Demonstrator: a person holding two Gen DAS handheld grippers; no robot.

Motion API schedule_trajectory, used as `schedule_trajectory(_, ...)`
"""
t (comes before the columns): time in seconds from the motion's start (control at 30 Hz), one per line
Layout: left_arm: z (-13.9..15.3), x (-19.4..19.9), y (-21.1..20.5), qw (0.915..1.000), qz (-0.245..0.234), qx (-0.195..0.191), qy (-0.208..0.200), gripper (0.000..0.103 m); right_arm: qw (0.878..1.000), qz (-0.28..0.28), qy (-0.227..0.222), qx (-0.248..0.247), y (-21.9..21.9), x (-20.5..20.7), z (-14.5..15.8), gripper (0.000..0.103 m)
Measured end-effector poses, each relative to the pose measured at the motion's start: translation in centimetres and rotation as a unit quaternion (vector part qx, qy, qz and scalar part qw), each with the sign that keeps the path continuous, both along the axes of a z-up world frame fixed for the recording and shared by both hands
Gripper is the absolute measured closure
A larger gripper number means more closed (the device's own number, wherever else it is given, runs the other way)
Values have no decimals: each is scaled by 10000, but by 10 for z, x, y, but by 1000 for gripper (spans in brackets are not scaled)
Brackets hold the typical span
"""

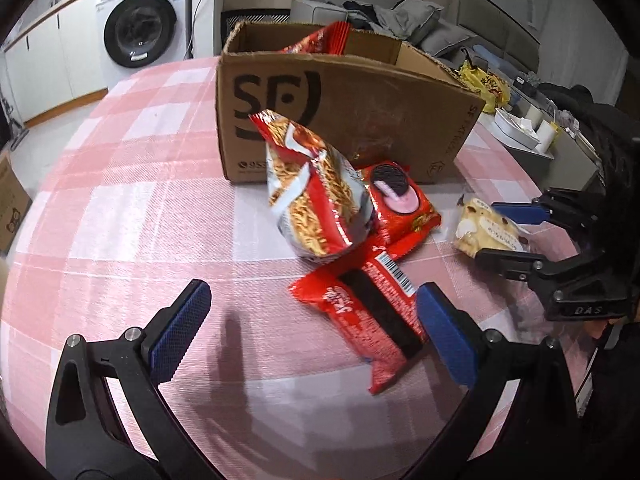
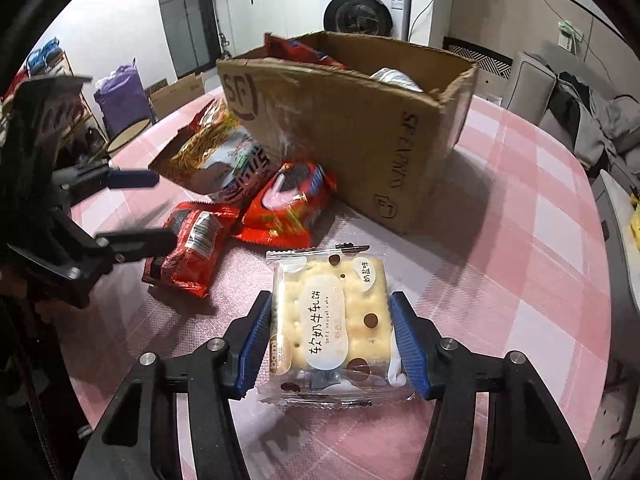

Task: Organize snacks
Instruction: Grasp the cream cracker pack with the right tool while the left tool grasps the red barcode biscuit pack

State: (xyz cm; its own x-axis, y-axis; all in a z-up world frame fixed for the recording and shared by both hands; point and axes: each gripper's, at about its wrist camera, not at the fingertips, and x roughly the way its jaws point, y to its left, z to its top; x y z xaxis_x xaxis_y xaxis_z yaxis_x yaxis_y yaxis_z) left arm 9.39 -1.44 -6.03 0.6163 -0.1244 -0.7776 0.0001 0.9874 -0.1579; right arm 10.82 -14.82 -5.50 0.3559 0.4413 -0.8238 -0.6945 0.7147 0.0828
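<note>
A clear packet of cream nougat crackers lies on the pink checked tablecloth, and my right gripper is shut on its two sides; the same grip shows in the left wrist view, right gripper. My left gripper stands wide open low over a long red packet, whose end lies just inside its right pad. Beyond it, a noodle snack bag and a red sandwich-cookie packet rest against the brown cardboard box. A red packet pokes out of the box.
The open box stands mid-table with a pale packet inside. The table's rounded edge falls off on the right. A washing machine, a sofa with clothes and a side table with a yellow bag stand beyond.
</note>
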Motion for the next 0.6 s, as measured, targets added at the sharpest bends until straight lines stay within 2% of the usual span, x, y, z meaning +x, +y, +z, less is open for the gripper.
schedule_trajectory(0.17, -4, 9, -15, 9999, 89, 24, 86, 1, 9998, -140, -40, 133, -12, 7, 14, 44)
schedule_trajectory(0.4, -10, 8, -38, 9980, -131, 610, 128, 1, 9997, -179, -87, 165, -15, 8, 21, 44)
schedule_trajectory(0.53, -9, 1, -34, 9971, -151, 731, 117, 1, 9996, -192, -83, 188, -15, 9, 22, 44)
schedule_trajectory(0.6, -8, -1, -33, 9969, -203, 744, 151, 4, 9996, -186, -99, 198, -14, 10, 22, 44)
